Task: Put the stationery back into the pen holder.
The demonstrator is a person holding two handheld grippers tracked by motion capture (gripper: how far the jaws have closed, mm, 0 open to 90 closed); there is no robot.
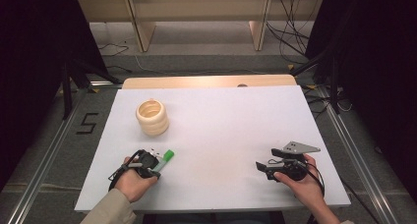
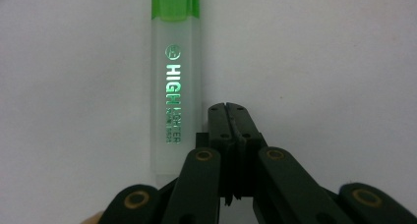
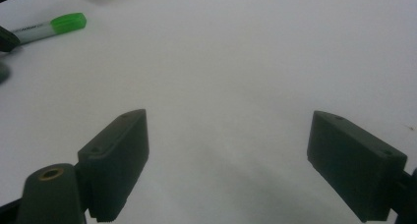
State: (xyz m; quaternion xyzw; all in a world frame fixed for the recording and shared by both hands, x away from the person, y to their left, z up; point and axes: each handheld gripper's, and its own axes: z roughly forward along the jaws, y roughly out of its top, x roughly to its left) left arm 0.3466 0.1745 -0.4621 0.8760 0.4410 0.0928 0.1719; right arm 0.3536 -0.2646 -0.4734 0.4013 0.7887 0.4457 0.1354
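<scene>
A highlighter (image 1: 165,160) with a frosted white barrel and a green cap lies on the white table (image 1: 221,121) at the front left. My left gripper (image 1: 155,165) rests right beside it. In the left gripper view the two jaws (image 2: 227,108) are pressed together with nothing between them, and the highlighter (image 2: 174,86) lies just to their left, cap pointing away. My right gripper (image 1: 265,160) sits at the front right, held by a hand. Its jaws (image 3: 228,160) stand wide open over bare table, and the highlighter (image 3: 49,27) shows far off at the upper left.
A cream ribbed round holder (image 1: 152,117) stands at the back left of the table. The table's wooden far edge (image 1: 209,81) borders the floor, with cables and shelving legs beyond. Metal rails run along both sides of the table.
</scene>
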